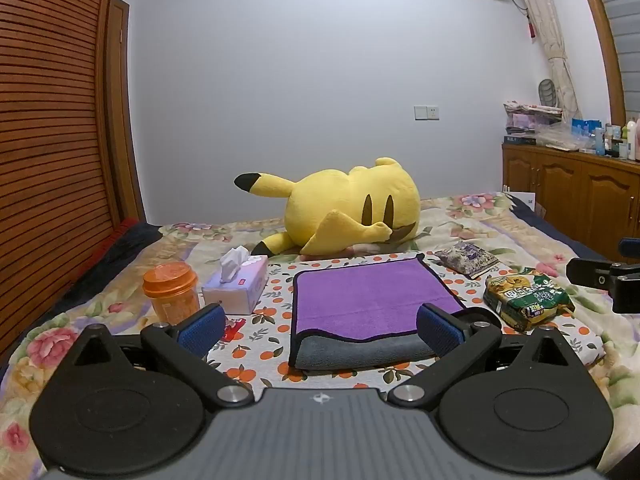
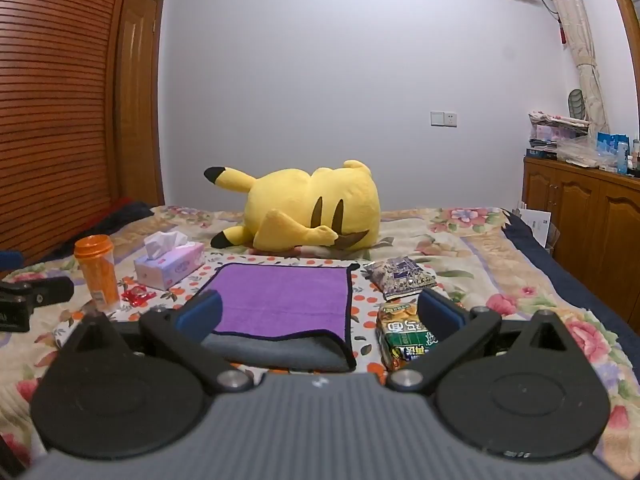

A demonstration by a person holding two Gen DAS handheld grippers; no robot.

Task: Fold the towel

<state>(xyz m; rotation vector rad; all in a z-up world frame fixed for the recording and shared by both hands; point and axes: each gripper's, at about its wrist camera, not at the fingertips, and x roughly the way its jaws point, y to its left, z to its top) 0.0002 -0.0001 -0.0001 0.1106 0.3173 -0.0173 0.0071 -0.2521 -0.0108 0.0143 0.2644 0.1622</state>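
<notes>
A purple towel (image 1: 360, 296) with a dark edge and a grey underside lies folded on a fruit-print cloth (image 1: 276, 320) on the bed; it also shows in the right wrist view (image 2: 288, 300). The grey layer sticks out at its near edge. My left gripper (image 1: 320, 328) is open and empty, hovering just before the towel's near edge. My right gripper (image 2: 320, 316) is open and empty, in front of the towel's near right corner. The right gripper shows at the right edge of the left wrist view (image 1: 608, 280), and the left gripper at the left edge of the right wrist view (image 2: 28, 300).
A yellow plush toy (image 1: 352, 208) lies behind the towel. An orange jar (image 1: 172, 292), a tissue box (image 1: 240, 284) and a red wrapper (image 2: 138, 294) stand left of it. A green snack bag (image 1: 528, 300) and a purple snack bag (image 1: 466, 258) lie to its right. Wooden cabinets (image 1: 572, 196) stand at right.
</notes>
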